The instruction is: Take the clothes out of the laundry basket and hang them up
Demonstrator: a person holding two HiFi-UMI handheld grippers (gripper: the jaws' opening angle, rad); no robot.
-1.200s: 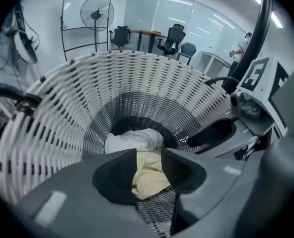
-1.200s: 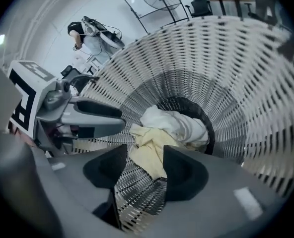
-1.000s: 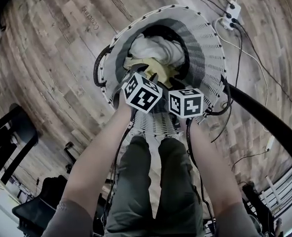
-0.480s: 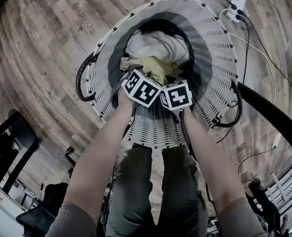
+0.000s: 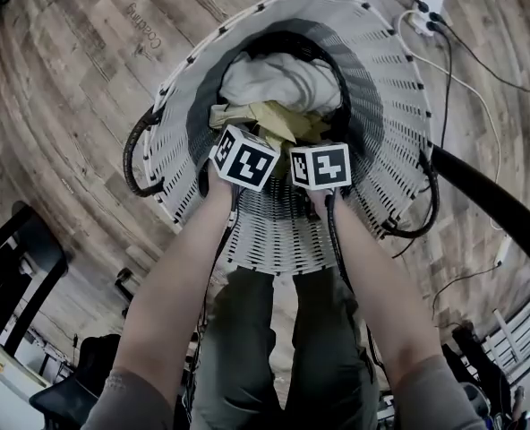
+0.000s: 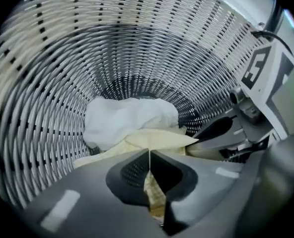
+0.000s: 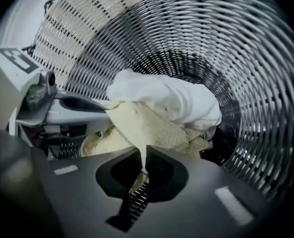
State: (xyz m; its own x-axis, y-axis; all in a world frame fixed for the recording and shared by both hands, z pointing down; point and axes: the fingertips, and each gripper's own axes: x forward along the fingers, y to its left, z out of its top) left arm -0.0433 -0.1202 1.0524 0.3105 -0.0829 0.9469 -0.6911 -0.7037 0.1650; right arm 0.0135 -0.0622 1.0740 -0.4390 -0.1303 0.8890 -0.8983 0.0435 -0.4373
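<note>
The left gripper (image 6: 149, 155) has its jaws clenched on a fold of the pale yellow waffle-textured cloth (image 6: 159, 139). The right gripper (image 7: 143, 158) pinches another fold of the same cloth; its jaws have just been closing, and the fabric sits between them. Both grippers reach side by side into the white woven plastic laundry basket (image 5: 386, 88). Deep inside it, the yellow cloth lies against a crumpled white garment (image 6: 129, 118). The basket stands on a wood-plank floor (image 5: 68, 88).

The wood-plank floor (image 5: 77, 88) carries a white woven laundry basket (image 5: 386, 88), standing upright near the middle of the view. Just beyond its far right side, a white power strip (image 5: 429, 12) lies on the floor, with thin cables (image 5: 444, 88) trailing past the basket.
</note>
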